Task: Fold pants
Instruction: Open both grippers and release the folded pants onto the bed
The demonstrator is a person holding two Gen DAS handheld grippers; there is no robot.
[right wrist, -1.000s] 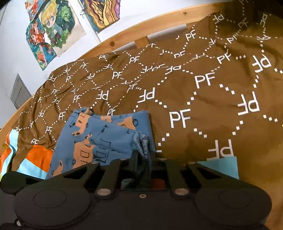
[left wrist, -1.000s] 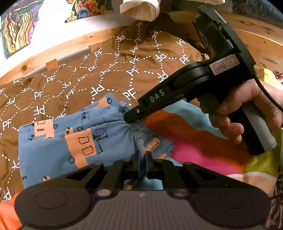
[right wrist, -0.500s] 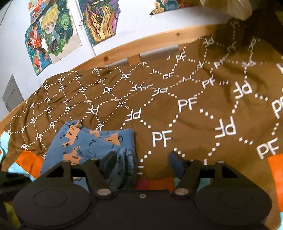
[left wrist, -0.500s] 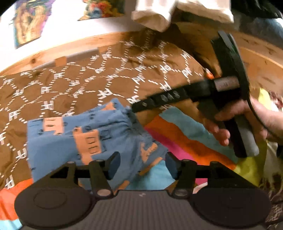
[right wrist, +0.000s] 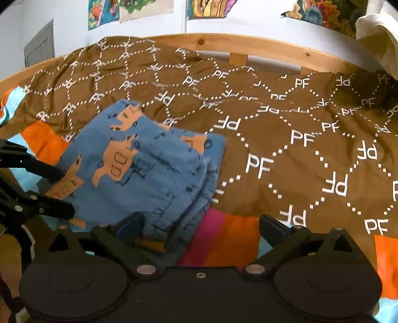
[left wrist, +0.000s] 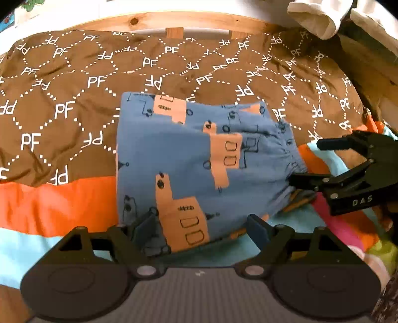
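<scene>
The blue pants [left wrist: 199, 161] with orange truck prints lie folded in a compact stack on the bed. They also show in the right wrist view [right wrist: 139, 169]. My left gripper [left wrist: 201, 228] is open and empty, its fingers at the near edge of the stack. My right gripper [right wrist: 201, 228] is open and empty, at the stack's elastic waistband corner. In the left wrist view the right gripper [left wrist: 308, 161] stands open at the right of the pants. In the right wrist view the left gripper [right wrist: 59, 188] stands open at the left.
A brown quilt [left wrist: 74, 99] with white PF marks covers the bed, with orange, teal and pink stripes [left wrist: 49, 206] near me. A wooden bed rail [right wrist: 248, 47] runs along the back. A white cloth [left wrist: 316, 17] hangs at the upper right. Posters [right wrist: 204, 7] hang on the wall.
Both grippers let go of the pants' waistband and opened. Both pulled back from the stack, which now lies flat on the quilt.
</scene>
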